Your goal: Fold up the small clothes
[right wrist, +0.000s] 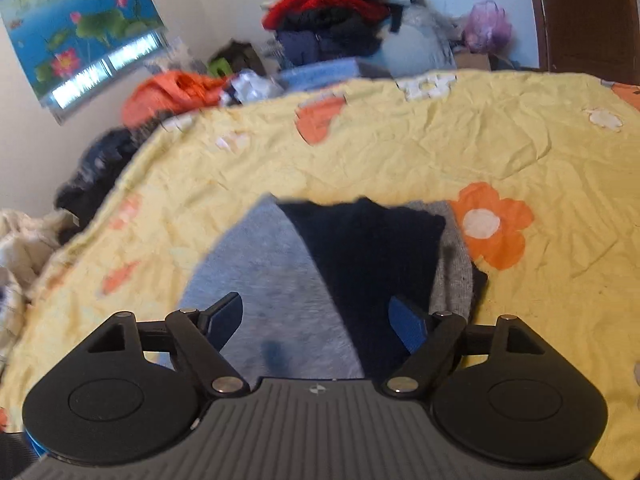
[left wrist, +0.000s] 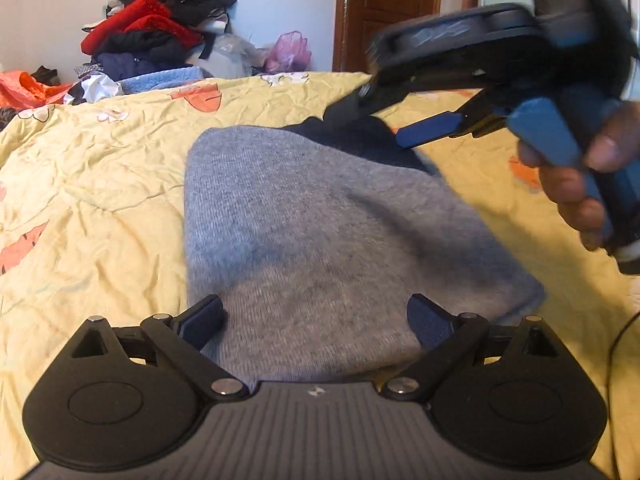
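Lying flat: one grey garment [left wrist: 320, 232]

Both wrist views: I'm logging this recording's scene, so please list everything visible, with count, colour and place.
grey garment: one, grey knit, flat on the bedspread's middle
dark garment: one, navy, lying over the grey garment's far right part
bedspread: one, yellow with orange and white flowers, covering the bed
clothes pile: one heap, red, black, navy and blue, behind the bed
orange bag: one, far left behind the bed
purple bag: one, beside the door
door: one, brown wood, back wall
poster: one, blue-green lotus scene, left wall
left hand-held gripper: open, above the grey garment's near edge
right hand-held gripper: open, over both garments
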Demonstrator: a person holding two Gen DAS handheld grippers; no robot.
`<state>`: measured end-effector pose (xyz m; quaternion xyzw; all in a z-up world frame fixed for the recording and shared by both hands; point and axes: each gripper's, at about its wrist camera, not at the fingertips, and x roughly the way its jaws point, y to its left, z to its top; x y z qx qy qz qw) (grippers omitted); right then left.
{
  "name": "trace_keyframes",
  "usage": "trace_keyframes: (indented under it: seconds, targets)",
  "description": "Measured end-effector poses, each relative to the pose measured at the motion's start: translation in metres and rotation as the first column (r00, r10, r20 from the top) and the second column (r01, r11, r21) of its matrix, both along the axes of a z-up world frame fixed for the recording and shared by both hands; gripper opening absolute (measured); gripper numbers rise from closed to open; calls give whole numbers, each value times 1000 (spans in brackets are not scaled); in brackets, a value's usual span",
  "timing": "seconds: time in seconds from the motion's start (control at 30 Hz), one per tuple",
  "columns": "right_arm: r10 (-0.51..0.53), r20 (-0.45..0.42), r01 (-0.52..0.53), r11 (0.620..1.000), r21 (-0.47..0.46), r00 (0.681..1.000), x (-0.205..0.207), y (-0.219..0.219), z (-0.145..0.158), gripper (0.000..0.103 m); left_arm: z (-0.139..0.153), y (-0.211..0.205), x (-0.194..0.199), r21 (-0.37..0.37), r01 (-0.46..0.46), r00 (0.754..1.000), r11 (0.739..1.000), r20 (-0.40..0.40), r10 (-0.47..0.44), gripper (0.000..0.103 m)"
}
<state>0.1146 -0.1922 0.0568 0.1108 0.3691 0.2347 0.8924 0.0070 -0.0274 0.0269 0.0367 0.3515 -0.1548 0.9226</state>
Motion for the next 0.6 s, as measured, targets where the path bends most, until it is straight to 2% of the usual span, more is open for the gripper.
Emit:
trace_keyframes:
  seconds: [0.1,0.2,0.23,0.33,0.47,0.53,0.6]
  targets:
    - [74,-2,-74,996,43,997,-17,1,2,88,-9,-2,-2,45,10,1000,999,4,-10,101]
    - [93,-82,-96,995,-29,992,-14,7,-24,84,-9,1,0,48,-11,1000,999,3,11,102]
    - [103,-49,-104,994,-16,994,-16,4,-28,83,-6,3,1,48,-29,1000,998,-11,29,102]
    - [58,-57,-59,998,-18,997,-27,2,-14,80,7,14,-10,25,-76,997,997,-11,77,101]
    - [60,24,-61,998,18,998,-61,-1,5,88,8,12,-20,23,-73,997,997,-18,73,101]
    - [78,38,-77,997,-19,996,-72,6,0,91,-2,4,-19,51,-60,997,997,-41,62,101]
    - [71,-36,-74,995,-66,997,-64,9,-21,90,-11,2,-17,46,-60,997,997,-50,62,103]
